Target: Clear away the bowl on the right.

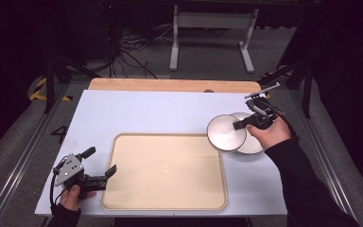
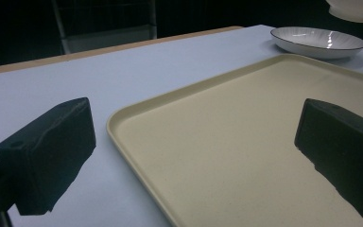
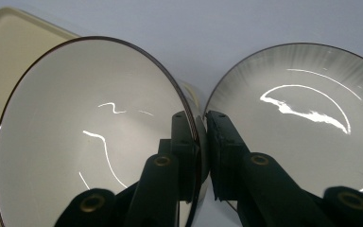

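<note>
Your right gripper (image 3: 201, 156) clamps white bowl's (image 1: 226, 132) rim, lifted beside plate (image 3: 307, 113) | left gripper (image 1: 99, 163) gapes over tray (image 1: 165, 172) edge | next, likely: lower bowl onto tray.

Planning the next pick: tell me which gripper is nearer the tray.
Left. The left gripper hangs at the tray's left edge; the right gripper, shut on a bowl, is beyond its far right corner.
</note>
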`<state>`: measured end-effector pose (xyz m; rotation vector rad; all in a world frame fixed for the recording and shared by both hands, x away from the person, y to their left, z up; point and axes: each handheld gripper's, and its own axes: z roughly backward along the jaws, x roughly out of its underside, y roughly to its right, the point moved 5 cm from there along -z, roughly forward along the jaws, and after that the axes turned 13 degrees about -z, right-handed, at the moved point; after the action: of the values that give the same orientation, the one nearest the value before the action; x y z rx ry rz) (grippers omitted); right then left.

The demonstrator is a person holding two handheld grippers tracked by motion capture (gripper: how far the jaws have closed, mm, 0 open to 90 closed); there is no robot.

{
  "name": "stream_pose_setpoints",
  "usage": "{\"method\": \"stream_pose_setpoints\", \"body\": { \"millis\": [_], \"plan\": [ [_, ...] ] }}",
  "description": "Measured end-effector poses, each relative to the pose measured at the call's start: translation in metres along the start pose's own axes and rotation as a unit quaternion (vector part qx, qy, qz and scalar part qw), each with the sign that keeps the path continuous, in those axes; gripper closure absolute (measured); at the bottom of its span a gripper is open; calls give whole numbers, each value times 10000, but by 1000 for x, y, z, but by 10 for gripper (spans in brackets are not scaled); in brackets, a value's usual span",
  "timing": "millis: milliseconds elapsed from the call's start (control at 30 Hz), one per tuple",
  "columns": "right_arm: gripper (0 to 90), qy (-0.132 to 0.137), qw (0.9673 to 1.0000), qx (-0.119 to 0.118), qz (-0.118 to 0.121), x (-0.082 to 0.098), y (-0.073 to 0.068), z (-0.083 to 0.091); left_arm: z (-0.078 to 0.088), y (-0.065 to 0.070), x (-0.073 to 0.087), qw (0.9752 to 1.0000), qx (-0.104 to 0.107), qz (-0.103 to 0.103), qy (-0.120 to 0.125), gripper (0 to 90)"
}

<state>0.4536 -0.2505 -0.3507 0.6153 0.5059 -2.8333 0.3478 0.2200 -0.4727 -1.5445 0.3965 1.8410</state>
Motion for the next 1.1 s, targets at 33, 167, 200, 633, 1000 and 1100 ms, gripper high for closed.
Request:
{"method": "stream_pose_setpoints", "body": {
  "millis": [33, 167, 200, 633, 1000, 1100],
  "plan": [
    [823, -17, 10000, -43, 24, 0, -4, 0, 0, 0, 0, 10000, 1, 0, 2, 1],
    [823, -69, 9996, -180, 202, 1, -20, -2, 0, 0, 0, 10000, 6, -3, 4, 1],
    [823, -87, 9994, -210, 249, 1, -23, -2, 0, 0, 0, 10000, 8, -4, 5, 1],
    [822, -228, 9964, -521, 629, 1, -60, -13, 0, 1, 0, 10000, 11, -29, 5, 1],
    [822, -290, 9919, -783, 955, 3, -89, -23, 0, 1, 0, 10000, 33, -38, 18, 1],
    [822, -324, 9908, -833, 1020, 3, -97, -26, 0, 1, 0, 10000, 39, -42, 17, 1]
  ]
}}
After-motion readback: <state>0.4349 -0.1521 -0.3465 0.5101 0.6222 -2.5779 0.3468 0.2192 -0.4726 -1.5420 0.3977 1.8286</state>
